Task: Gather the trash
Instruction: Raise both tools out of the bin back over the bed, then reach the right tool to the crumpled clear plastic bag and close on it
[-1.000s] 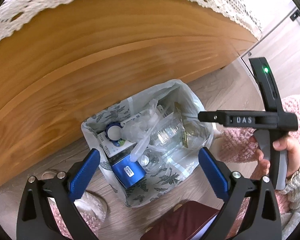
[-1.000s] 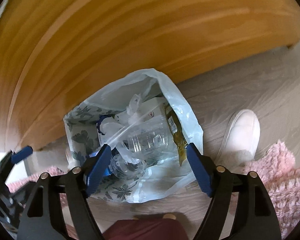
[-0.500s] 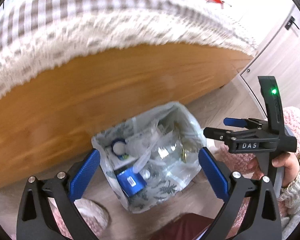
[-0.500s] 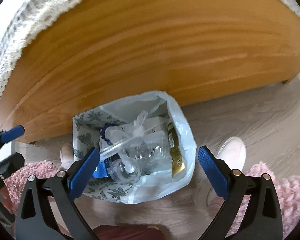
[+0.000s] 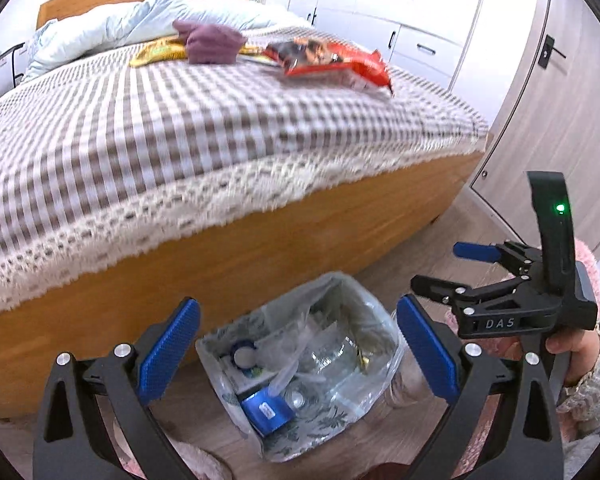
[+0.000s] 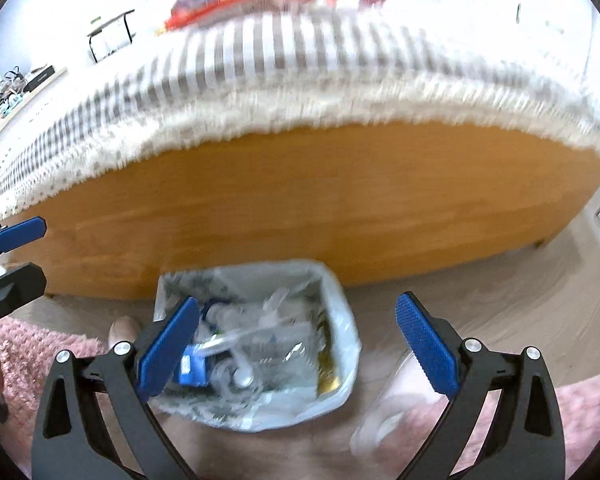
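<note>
Spanning a checked bedspread (image 5: 180, 128), red wrapper (image 5: 332, 62); trash bag (image 5: 364, 308) on wood floor (image 5: 452, 236); both grippers' jaws apart, empty.

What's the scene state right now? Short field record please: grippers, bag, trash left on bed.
left gripper: open, empty
right gripper: open, empty
bag: on the floor against the bed frame, mouth open
bag contents: clear bottle, blue can, clear plastic scraps
trash on bed: red wrapper, yellow wrapper
other on bed: purple cloth, light blue duvet
right-wrist view: motion-blurred, bed top unreadable
</note>
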`<state>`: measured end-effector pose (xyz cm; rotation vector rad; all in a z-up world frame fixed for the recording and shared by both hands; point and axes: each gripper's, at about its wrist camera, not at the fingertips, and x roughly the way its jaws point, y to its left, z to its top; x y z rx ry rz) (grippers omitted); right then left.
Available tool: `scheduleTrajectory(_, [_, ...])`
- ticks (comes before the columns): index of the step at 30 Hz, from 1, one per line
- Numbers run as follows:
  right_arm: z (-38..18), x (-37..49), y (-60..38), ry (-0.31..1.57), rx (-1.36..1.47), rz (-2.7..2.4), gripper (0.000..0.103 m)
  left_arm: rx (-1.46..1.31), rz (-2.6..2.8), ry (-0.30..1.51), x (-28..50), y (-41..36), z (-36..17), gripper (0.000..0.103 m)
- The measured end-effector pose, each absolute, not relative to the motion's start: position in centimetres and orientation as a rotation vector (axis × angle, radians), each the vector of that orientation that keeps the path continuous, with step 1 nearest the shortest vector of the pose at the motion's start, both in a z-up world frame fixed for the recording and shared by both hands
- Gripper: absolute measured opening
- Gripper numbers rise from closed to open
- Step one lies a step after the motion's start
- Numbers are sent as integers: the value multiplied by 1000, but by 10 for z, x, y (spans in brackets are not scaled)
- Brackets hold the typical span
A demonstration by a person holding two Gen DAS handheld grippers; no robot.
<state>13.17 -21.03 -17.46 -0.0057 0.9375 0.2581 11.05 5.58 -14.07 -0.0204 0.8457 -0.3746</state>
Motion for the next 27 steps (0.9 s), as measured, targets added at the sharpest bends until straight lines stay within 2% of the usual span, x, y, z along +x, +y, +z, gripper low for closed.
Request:
scheduleTrajectory(10, [-98, 124, -222, 579, -115, 215, 95, 4, -338, 745, 122, 56, -109, 95])
scheduleTrajectory(19, [-60, 155, -232, 392, -76, 211, 95, -7, -315, 646, 147, 55, -75, 95])
scheduleTrajectory(27, [-33, 190, -250, 309, 23, 216, 95, -32, -295, 597, 178, 56, -57, 95])
